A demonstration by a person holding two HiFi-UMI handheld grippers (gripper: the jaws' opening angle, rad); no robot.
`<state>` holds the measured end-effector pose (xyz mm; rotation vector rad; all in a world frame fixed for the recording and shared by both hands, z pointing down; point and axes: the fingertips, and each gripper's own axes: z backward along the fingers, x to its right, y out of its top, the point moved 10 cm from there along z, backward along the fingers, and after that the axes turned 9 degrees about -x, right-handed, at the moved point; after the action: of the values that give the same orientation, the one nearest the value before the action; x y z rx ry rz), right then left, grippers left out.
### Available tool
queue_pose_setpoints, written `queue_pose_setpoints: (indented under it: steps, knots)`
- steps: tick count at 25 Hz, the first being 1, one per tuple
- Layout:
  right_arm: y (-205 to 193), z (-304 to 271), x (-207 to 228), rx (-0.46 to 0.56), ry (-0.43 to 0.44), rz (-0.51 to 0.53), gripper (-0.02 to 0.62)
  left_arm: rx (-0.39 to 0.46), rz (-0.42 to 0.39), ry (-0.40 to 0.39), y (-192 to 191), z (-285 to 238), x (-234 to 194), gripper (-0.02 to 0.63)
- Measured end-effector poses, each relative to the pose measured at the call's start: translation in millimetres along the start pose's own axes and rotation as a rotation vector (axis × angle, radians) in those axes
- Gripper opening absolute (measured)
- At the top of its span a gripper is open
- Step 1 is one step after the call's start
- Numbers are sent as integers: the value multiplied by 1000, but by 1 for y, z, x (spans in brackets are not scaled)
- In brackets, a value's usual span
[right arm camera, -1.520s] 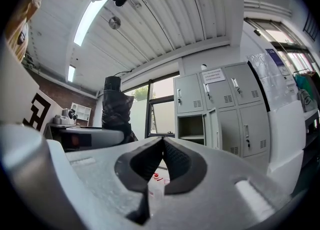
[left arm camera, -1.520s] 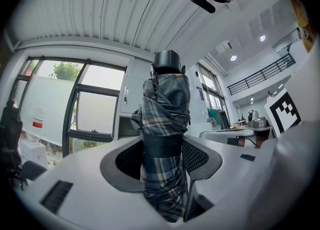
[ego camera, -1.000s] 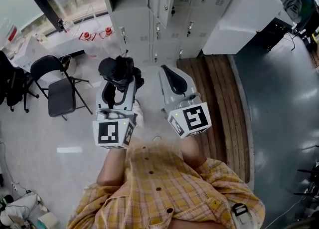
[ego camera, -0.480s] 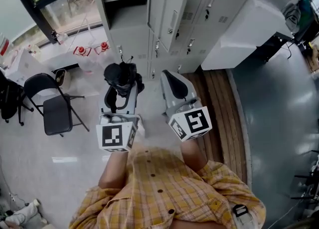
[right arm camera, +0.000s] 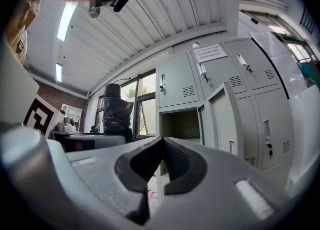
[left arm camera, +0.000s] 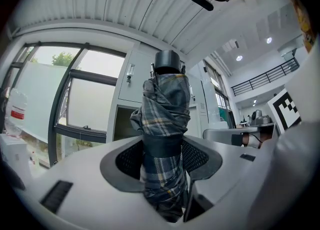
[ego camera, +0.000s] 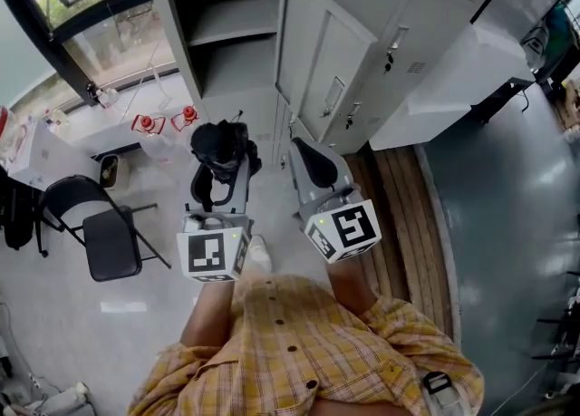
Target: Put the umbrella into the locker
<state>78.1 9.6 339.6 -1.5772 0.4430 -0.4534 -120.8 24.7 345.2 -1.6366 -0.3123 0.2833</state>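
As the umbrella point(ego camera: 220, 144) stays gripped, the locker point(ego camera: 237, 66) looms nearer.

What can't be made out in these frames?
- Lower end of the umbrella: left gripper view, hidden down between the jaws of the left gripper.
- Print on the paper notice: right gripper view, too small to read.
- Interior of the open locker: left gripper view, dark, right part behind the umbrella.

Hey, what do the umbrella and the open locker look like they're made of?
Umbrella: woven fabric, probably synthetic, matte dark plaid; it bunches in soft creased folds. Its black end cap looks like plastic.
Locker: likely painted sheet metal, smooth pale grey with a slight sheen; thin flat panels.
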Motion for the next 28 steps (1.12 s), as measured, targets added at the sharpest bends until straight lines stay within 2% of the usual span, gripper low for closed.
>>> queue_pose_setpoints:
  steps: [13,16,28]
  knots:
    - [11,-108,19,-18,-76,1,-2,-22,21,-72,4,-88,-87,209]
    - [12,-118,20,-13,-91,6,-2,-47,24,-83,4,-96,-94,209]
    - [20,-144,31,-15,-92,49,-2,-14,57,-118,13,-123,-110,209]
